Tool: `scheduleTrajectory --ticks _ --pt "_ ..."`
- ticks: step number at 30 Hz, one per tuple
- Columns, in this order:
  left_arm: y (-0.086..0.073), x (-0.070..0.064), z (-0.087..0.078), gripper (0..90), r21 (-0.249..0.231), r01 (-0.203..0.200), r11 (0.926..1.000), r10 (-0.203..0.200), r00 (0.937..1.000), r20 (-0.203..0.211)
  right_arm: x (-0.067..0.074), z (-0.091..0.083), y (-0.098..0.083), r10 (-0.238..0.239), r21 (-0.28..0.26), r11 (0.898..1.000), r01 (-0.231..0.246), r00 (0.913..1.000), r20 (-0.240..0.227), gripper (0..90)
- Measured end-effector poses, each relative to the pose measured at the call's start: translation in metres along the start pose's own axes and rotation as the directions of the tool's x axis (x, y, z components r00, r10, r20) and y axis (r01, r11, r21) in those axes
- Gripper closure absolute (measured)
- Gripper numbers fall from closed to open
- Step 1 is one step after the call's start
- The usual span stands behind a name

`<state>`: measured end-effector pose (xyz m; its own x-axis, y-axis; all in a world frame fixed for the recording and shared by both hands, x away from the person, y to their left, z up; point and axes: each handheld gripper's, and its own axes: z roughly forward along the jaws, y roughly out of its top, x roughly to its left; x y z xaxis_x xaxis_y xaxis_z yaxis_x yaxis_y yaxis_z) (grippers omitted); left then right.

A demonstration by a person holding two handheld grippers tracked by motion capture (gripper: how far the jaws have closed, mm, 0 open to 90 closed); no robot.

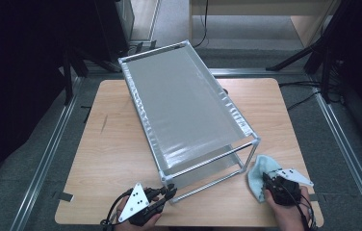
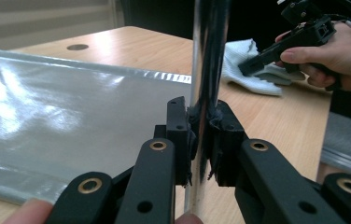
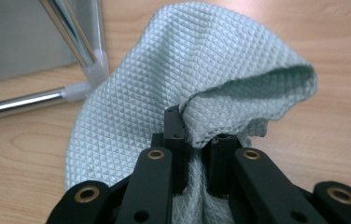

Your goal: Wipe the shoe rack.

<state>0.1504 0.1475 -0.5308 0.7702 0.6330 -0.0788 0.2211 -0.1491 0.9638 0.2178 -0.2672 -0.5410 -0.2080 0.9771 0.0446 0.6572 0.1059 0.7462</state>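
A metal-tube rack (image 1: pixel 188 106) with a silvery fabric shelf stands slantwise on the wooden table (image 1: pixel 111 144). My left gripper (image 1: pixel 171 191) is at its near left corner, shut on the upright chrome leg (image 2: pixel 206 56), with the jaws pressed on either side of the tube (image 2: pixel 201 126). A pale mint waffle-weave cloth (image 1: pixel 258 168) lies on the table by the rack's near right corner. My right gripper (image 3: pixel 197 130) is shut on a bunched fold of this cloth (image 3: pixel 201 60), which humps up over the jaws. The same cloth (image 2: pixel 243 65) and right gripper (image 2: pixel 253 67) show far off in the left gripper view.
The rack's near right foot, with a white plastic joint (image 3: pixel 94 65), stands just beside the cloth. Bare tabletop lies left of the rack and along the right edge. Aluminium floor rails (image 1: pixel 44 154) and dark stands surround the table.
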Motion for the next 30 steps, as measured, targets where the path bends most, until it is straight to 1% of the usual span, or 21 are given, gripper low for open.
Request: scheduleTrajectory --ticks 1,2,3,4,5,8,10,11,14,17,18,20,21,22,23,24,25,26,27,29,30 --pt "0.0 0.0 0.001 80.4 -0.002 -0.003 1.0 0.003 1.0 0.003 0.0 -0.003 0.002 0.009 -0.014 1.0 -0.009 1.0 0.001 81.5" --pt "0.0 0.0 0.002 80.7 -0.004 -0.004 1.0 0.004 1.0 0.002 -0.001 -0.01 0.006 0.018 -0.053 0.998 -0.019 0.9997 -0.016 81.6" --pt "0.0 0.0 0.002 80.6 -0.006 0.007 1.0 -0.007 1.0 0.005 0.001 -0.015 0.007 0.021 -0.072 0.997 -0.023 0.9994 -0.026 81.6" --pt "0.0 0.0 0.002 80.5 -0.006 0.007 1.0 -0.007 1.0 0.005 0.001 -0.015 0.007 0.021 -0.072 0.997 -0.023 0.9994 -0.026 81.6" --pt "0.0 0.0 0.003 80.4 -0.008 0.016 0.9998 -0.016 0.9998 0.009 0.007 -0.024 0.01 0.0 -0.098 0.995 -0.004 0.999 -0.046 81.7" --pt "0.0 0.001 0.006 80.2 -0.014 0.026 0.9996 -0.026 0.9995 0.019 0.013 -0.031 0.012 -0.012 -0.126 0.992 0.004 0.9976 -0.068 81.6" --pt "0.0 -0.001 0.007 80.2 -0.011 0.032 0.9994 -0.032 0.9994 0.012 0.021 -0.046 0.018 0.011 -0.209 0.978 -0.03 0.996 -0.089 81.6" --pt "0.0 -0.001 0.007 80.1 -0.011 0.032 0.9994 -0.032 0.9994 0.012 0.021 -0.046 0.018 0.011 -0.209 0.978 -0.03 0.996 -0.089 81.6" --pt "0.002 -0.001 0.007 80.0 0.005 0.044 0.999 -0.044 0.999 0.005 0.028 -0.061 0.033 -0.045 -0.266 0.963 0.03 0.9976 -0.052 81.6" --pt "0.002 -0.002 0.007 80.0 0.0 0.04 0.9992 -0.04 0.9992 0.003 0.033 -0.078 0.047 -0.039 -0.334 0.942 0.019 0.9977 -0.055 81.6" --pt "0.002 -0.002 0.007 80.1 0.0 0.04 0.9992 -0.04 0.9992 0.003 0.033 -0.078 0.047 -0.039 -0.334 0.942 0.019 0.9977 -0.055 81.6" --pt "0.002 -0.003 0.008 80.3 0.002 0.026 0.9997 -0.026 0.9996 -0.009 0.036 -0.089 0.057 -0.017 -0.385 0.923 -0.013 0.9972 -0.073 81.6" --pt "0.003 -0.004 0.008 80.4 0.004 0.021 0.9998 -0.021 0.9998 -0.007 0.042 -0.099 0.067 -0.035 -0.443 0.896 0.002 0.9973 -0.064 81.7" --pt "0.003 -0.004 0.008 80.4 0.004 0.021 0.9998 -0.021 0.9998 -0.007 0.042 -0.099 0.067 -0.035 -0.443 0.896 0.002 0.9973 -0.064 81.7" --pt "0.003 -0.004 0.009 80.4 0.007 0.018 0.9998 -0.018 0.9998 -0.004 0.045 -0.103 0.071 -0.051 -0.459 0.888 0.018 0.9969 -0.06 81.6" --pt "0.003 -0.004 0.009 80.5 0.012 0.012 0.9999 -0.012 0.9999 -0.002 0.049 -0.107 0.079 -0.068 -0.477 0.878 0.032 0.9959 -0.06 81.6" --pt "0.004 -0.004 0.009 80.6 0.014 0.01 0.9999 -0.01 0.9999 -0.003 0.057 -0.111 0.101 -0.103 -0.508 0.86 0.038 0.9898 -0.099 81.5" --pt "0.004 -0.005 0.01 80.6 0.013 0.01 0.9999 -0.01 0.9999 -0.003 0.057 -0.111 0.101 -0.103 -0.508 0.86 0.038 0.9898 -0.099 81.5" --pt "0.004 -0.006 0.01 80.7 0.016 0.007 0.9998 -0.007 0.9999 -0.009 0.067 -0.106 0.12 -0.151 -0.503 0.861 0.076 0.9823 -0.11 81.2" --pt "0.005 -0.006 0.01 80.7 0.018 0.007 0.9998 -0.007 0.9999 -0.01 0.076 -0.094 0.133 -0.196 -0.472 0.872 0.13 0.9762 -0.093 80.8" --pt "0.005 -0.006 0.01 80.7 0.019 0.008 0.9998 -0.008 0.9999 -0.013 0.076 -0.094 0.133 -0.196 -0.472 0.872 0.13 0.9762 -0.093 80.8"
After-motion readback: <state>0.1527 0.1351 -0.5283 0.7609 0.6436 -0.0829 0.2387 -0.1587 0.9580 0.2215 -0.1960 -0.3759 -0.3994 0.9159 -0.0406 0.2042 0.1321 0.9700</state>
